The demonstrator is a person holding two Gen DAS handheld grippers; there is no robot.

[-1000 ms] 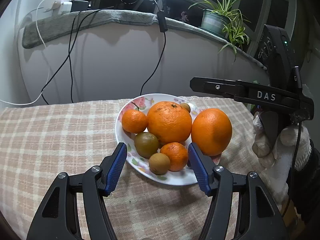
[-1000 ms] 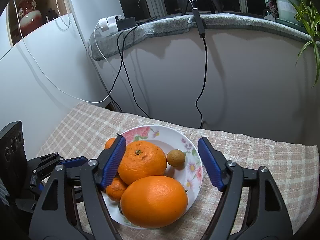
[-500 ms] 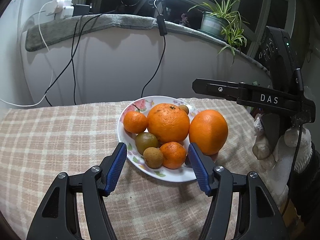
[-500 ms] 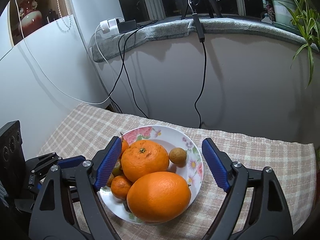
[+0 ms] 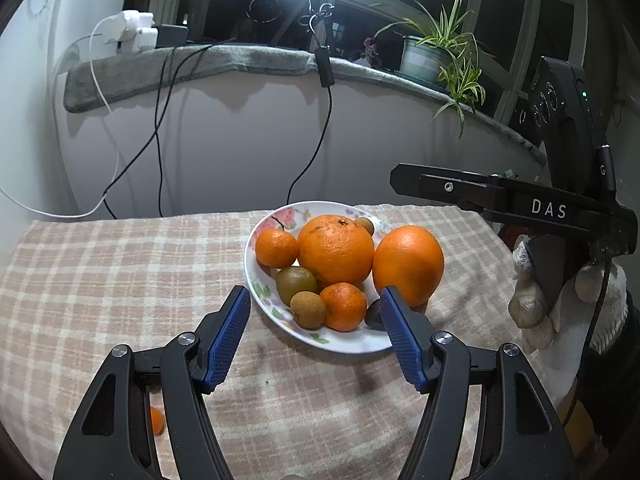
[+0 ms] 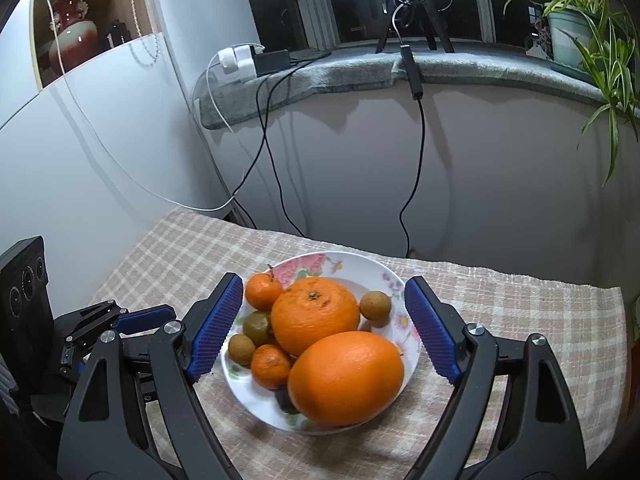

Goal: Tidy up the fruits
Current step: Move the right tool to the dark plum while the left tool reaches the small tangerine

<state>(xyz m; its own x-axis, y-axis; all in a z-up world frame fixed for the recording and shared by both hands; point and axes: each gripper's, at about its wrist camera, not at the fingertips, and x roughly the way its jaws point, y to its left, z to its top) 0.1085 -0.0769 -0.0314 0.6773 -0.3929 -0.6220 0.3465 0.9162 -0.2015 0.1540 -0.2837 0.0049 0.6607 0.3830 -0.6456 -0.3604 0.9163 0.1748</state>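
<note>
A floral white plate on the checked tablecloth holds two big oranges, small tangerines, a green fruit, brown longans and a dark fruit. My left gripper is open and empty, just short of the plate's near rim. My right gripper is open and empty, above and behind the plate; its body also shows in the left wrist view. A small tangerine lies on the cloth under my left gripper.
A grey-covered windowsill with chargers and hanging cables runs behind the table. A potted spider plant stands on the sill. A white wall is at the left; the table edge is at the right.
Both grippers have pulled back and up from the plate, so the plate looks farther away. Both have stayed open. The fruits have not moved.
</note>
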